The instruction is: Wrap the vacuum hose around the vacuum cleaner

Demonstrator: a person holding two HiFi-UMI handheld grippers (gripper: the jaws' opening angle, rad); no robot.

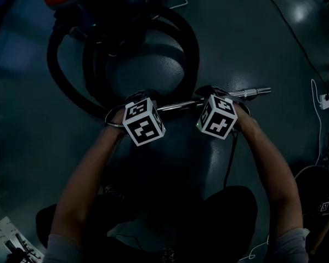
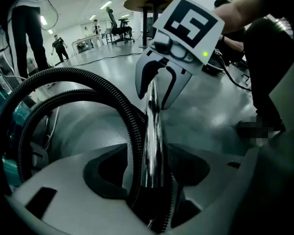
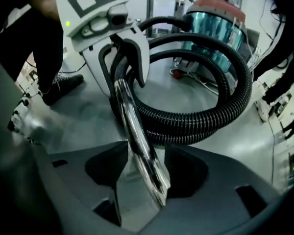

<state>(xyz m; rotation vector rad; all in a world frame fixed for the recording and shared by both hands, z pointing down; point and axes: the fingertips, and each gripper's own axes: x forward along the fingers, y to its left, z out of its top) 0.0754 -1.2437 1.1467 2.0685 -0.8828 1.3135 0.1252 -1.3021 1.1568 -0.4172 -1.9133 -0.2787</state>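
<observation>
left gripper (image 2: pixel 154 168) and right gripper (image 3: pixel 147 165), jaws spread, straddle the wand (image 1: pixel 230 95) without clamping it. the hose (image 3: pixel 206 121) lies looped on the floor beside the vacuum (image 3: pixel 218 23), not around it. the wrapping itself appears largely still to do.

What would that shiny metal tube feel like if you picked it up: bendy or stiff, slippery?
The metal tube would probably stay stiff: it runs dead straight. Its polished, round surface likely makes it slippery and apt to roll if set down. The ribbed black hose joined to it looks floppy and may tug at one end.
</observation>
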